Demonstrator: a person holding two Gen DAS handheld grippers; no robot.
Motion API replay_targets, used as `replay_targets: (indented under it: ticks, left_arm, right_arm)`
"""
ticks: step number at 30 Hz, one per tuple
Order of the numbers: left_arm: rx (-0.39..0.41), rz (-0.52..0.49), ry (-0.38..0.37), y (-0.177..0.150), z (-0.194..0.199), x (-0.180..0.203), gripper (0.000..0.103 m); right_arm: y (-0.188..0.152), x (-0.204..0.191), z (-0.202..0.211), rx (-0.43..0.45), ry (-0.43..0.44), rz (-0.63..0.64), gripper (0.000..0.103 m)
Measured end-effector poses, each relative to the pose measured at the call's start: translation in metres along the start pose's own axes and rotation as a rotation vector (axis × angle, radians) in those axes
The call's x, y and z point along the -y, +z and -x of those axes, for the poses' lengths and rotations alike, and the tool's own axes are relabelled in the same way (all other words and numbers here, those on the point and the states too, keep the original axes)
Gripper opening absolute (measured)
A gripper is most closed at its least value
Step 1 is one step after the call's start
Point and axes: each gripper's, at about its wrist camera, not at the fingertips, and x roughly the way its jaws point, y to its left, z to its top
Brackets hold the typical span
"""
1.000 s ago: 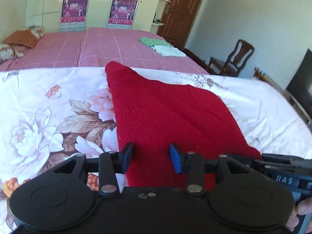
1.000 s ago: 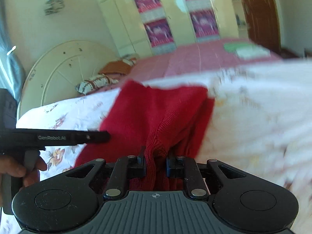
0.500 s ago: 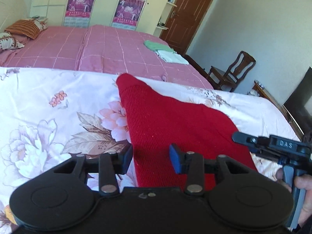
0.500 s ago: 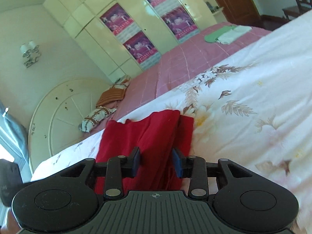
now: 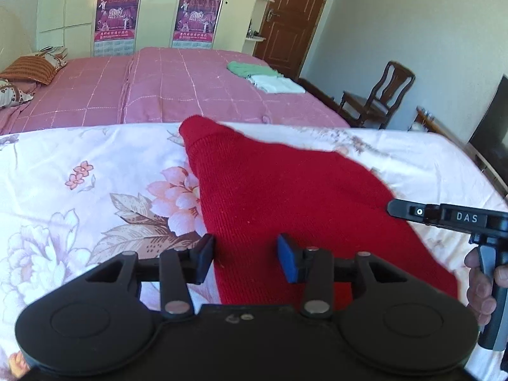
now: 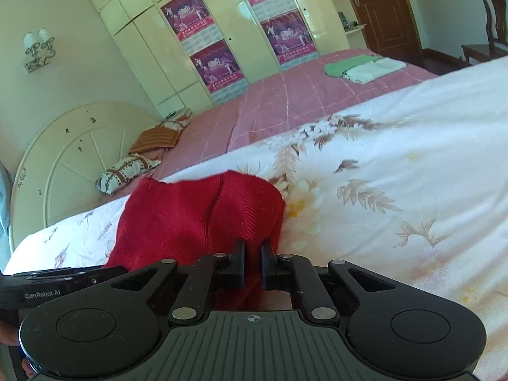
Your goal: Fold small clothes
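Observation:
A red knitted garment lies folded on the white floral bedspread. My left gripper is open, its fingers straddling the garment's near left edge without holding it. In the right wrist view the red garment is bunched, and my right gripper is shut on its near right edge. The right gripper's body shows at the right of the left wrist view.
A pink checked bed lies beyond, with folded green and white clothes and pillows on it. A wooden chair and door stand at the right. A round white headboard is at the left.
My right gripper let go of the garment, opened, then closed again on its right edge. My left gripper stayed open and drew back slightly.

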Motion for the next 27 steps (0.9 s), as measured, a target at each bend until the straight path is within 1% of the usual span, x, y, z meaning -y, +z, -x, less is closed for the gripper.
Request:
replay_targets:
  ticks: [2,4,6,8,9,10,11,12,13,15,17,18,20,22,25,27]
  left_arm:
    - [0.038,-0.006,-0.026,-0.008,0.023,0.001,0.040]
    - [0.057,0.006,-0.048,-0.021,0.041,0.001,0.040]
    - [0.044,0.006,-0.059,-0.034,0.048,0.003,0.040]
    - [0.037,-0.008,-0.047,-0.046,0.048,0.008,0.041]
    - [0.034,-0.008,-0.041,-0.049,0.046,0.009,0.041]
    - [0.039,-0.003,-0.041,-0.051,0.045,0.010,0.043]
    - [0.043,-0.004,-0.038,-0.052,0.045,0.012,0.044]
    - [0.046,-0.014,-0.029,-0.052,0.045,0.013,0.044]
    - [0.046,-0.014,-0.024,-0.052,0.047,0.013,0.044]
    - [0.043,0.015,-0.040,-0.053,0.056,0.011,0.042]
    - [0.047,0.027,-0.041,-0.060,0.070,0.008,0.040]
    - [0.046,0.040,-0.052,-0.067,0.076,0.004,0.040]
    - [0.021,0.066,-0.054,-0.081,0.078,0.000,0.040]
    - [0.008,0.093,-0.049,-0.093,0.077,-0.003,0.040]
    - [0.006,0.152,-0.063,-0.105,0.079,-0.006,0.040]
    - [-0.003,0.146,-0.062,-0.107,0.077,-0.003,0.041]
  right_arm:
    - [0.002,-0.009,0.023,0.035,-0.010,0.024,0.008]
    - [-0.005,-0.026,0.051,0.058,0.026,0.100,0.008]
    - [-0.019,-0.045,0.070,0.042,0.064,0.202,0.008]
    - [-0.037,-0.066,0.077,0.007,0.094,0.308,0.008]
    - [-0.046,-0.075,0.075,-0.015,0.087,0.368,0.008]
    - [-0.054,-0.080,0.071,-0.036,0.057,0.418,0.008]
    - [-0.061,-0.080,0.061,-0.065,-0.001,0.444,0.008]
    - [-0.065,-0.075,0.052,-0.076,-0.055,0.443,0.008]
    - [-0.065,-0.070,0.049,-0.062,-0.076,0.412,0.008]
    - [-0.060,-0.062,0.045,-0.067,-0.083,0.337,0.008]
    - [-0.058,-0.068,0.052,-0.053,-0.107,0.336,0.008]
    - [-0.054,-0.069,0.057,-0.031,-0.110,0.342,0.008]
    - [-0.055,-0.077,0.075,-0.006,-0.084,0.348,0.008]
    - [-0.062,-0.087,0.089,-0.007,-0.040,0.367,0.008]
    - [-0.079,-0.100,0.090,-0.062,0.011,0.414,0.008]
    - [-0.090,-0.104,0.082,-0.100,-0.009,0.456,0.008]
